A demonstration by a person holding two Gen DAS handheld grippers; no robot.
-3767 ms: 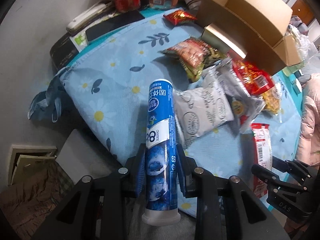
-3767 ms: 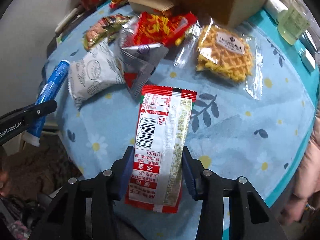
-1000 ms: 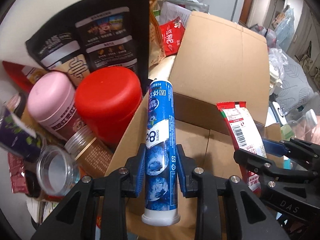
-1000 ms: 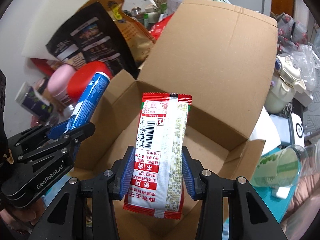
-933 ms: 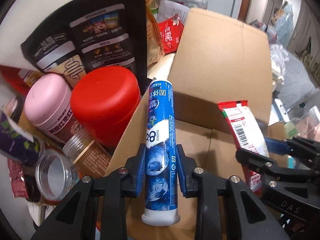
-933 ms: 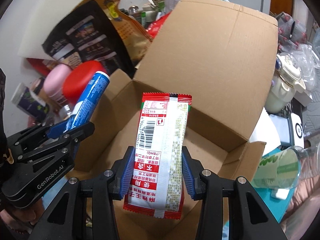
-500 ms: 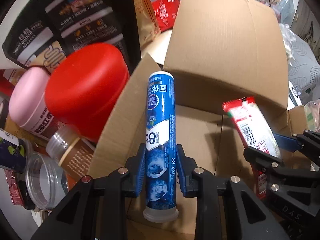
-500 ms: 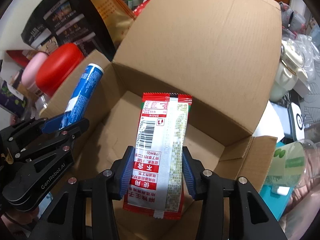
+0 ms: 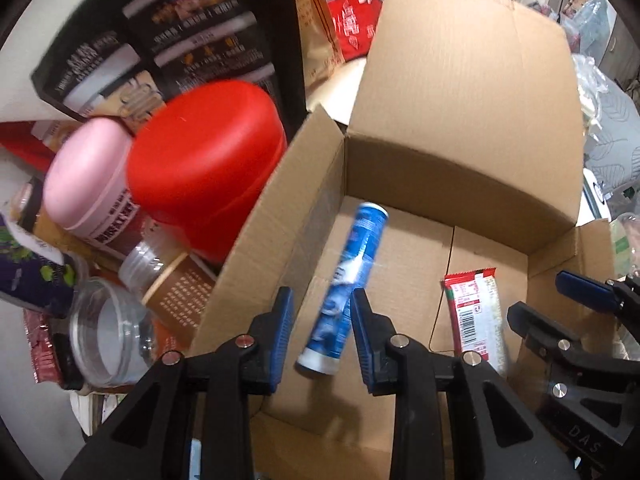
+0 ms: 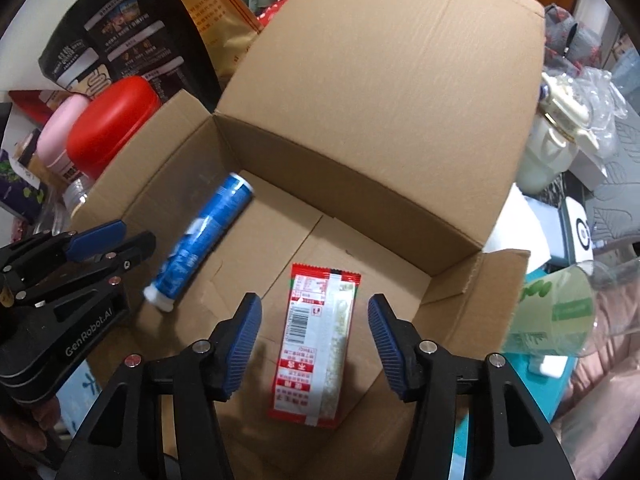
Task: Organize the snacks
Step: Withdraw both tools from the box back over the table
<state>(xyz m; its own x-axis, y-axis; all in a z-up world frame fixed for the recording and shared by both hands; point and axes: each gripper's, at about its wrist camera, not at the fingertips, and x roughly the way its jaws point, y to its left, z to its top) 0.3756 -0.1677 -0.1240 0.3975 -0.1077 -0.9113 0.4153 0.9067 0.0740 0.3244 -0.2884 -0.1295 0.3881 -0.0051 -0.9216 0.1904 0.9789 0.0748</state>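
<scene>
Surroundings: a crowded surface with an open cardboard box [image 10: 360, 100] in the middle, its tall back flap standing up.
Beyond the left tongs' left finger: a red-lidded jar [image 9: 208, 160], a pink-lidded jar [image 9: 86, 172], a clear jar [image 9: 104, 332] and a black pouch [image 9: 180, 32], all outside the box wall.
Left tongs [image 9: 320, 300]: over the box, pointing steeply down, jaws a narrow gap apart and gripping nothing.
Blue tube [image 9: 360, 248]: below and ahead of the left tongs, inside the box near its left wall, blurred, white cap toward the tongs.
Right tongs [image 10: 314, 304]: over the box, jaws wide and just been opening; the pads press on nothing.
Red packet [image 10: 316, 344]: flat on the box floor, below and between the right tongs' fingers, clear of both pads, barcode side up, well apart from the tube.
</scene>
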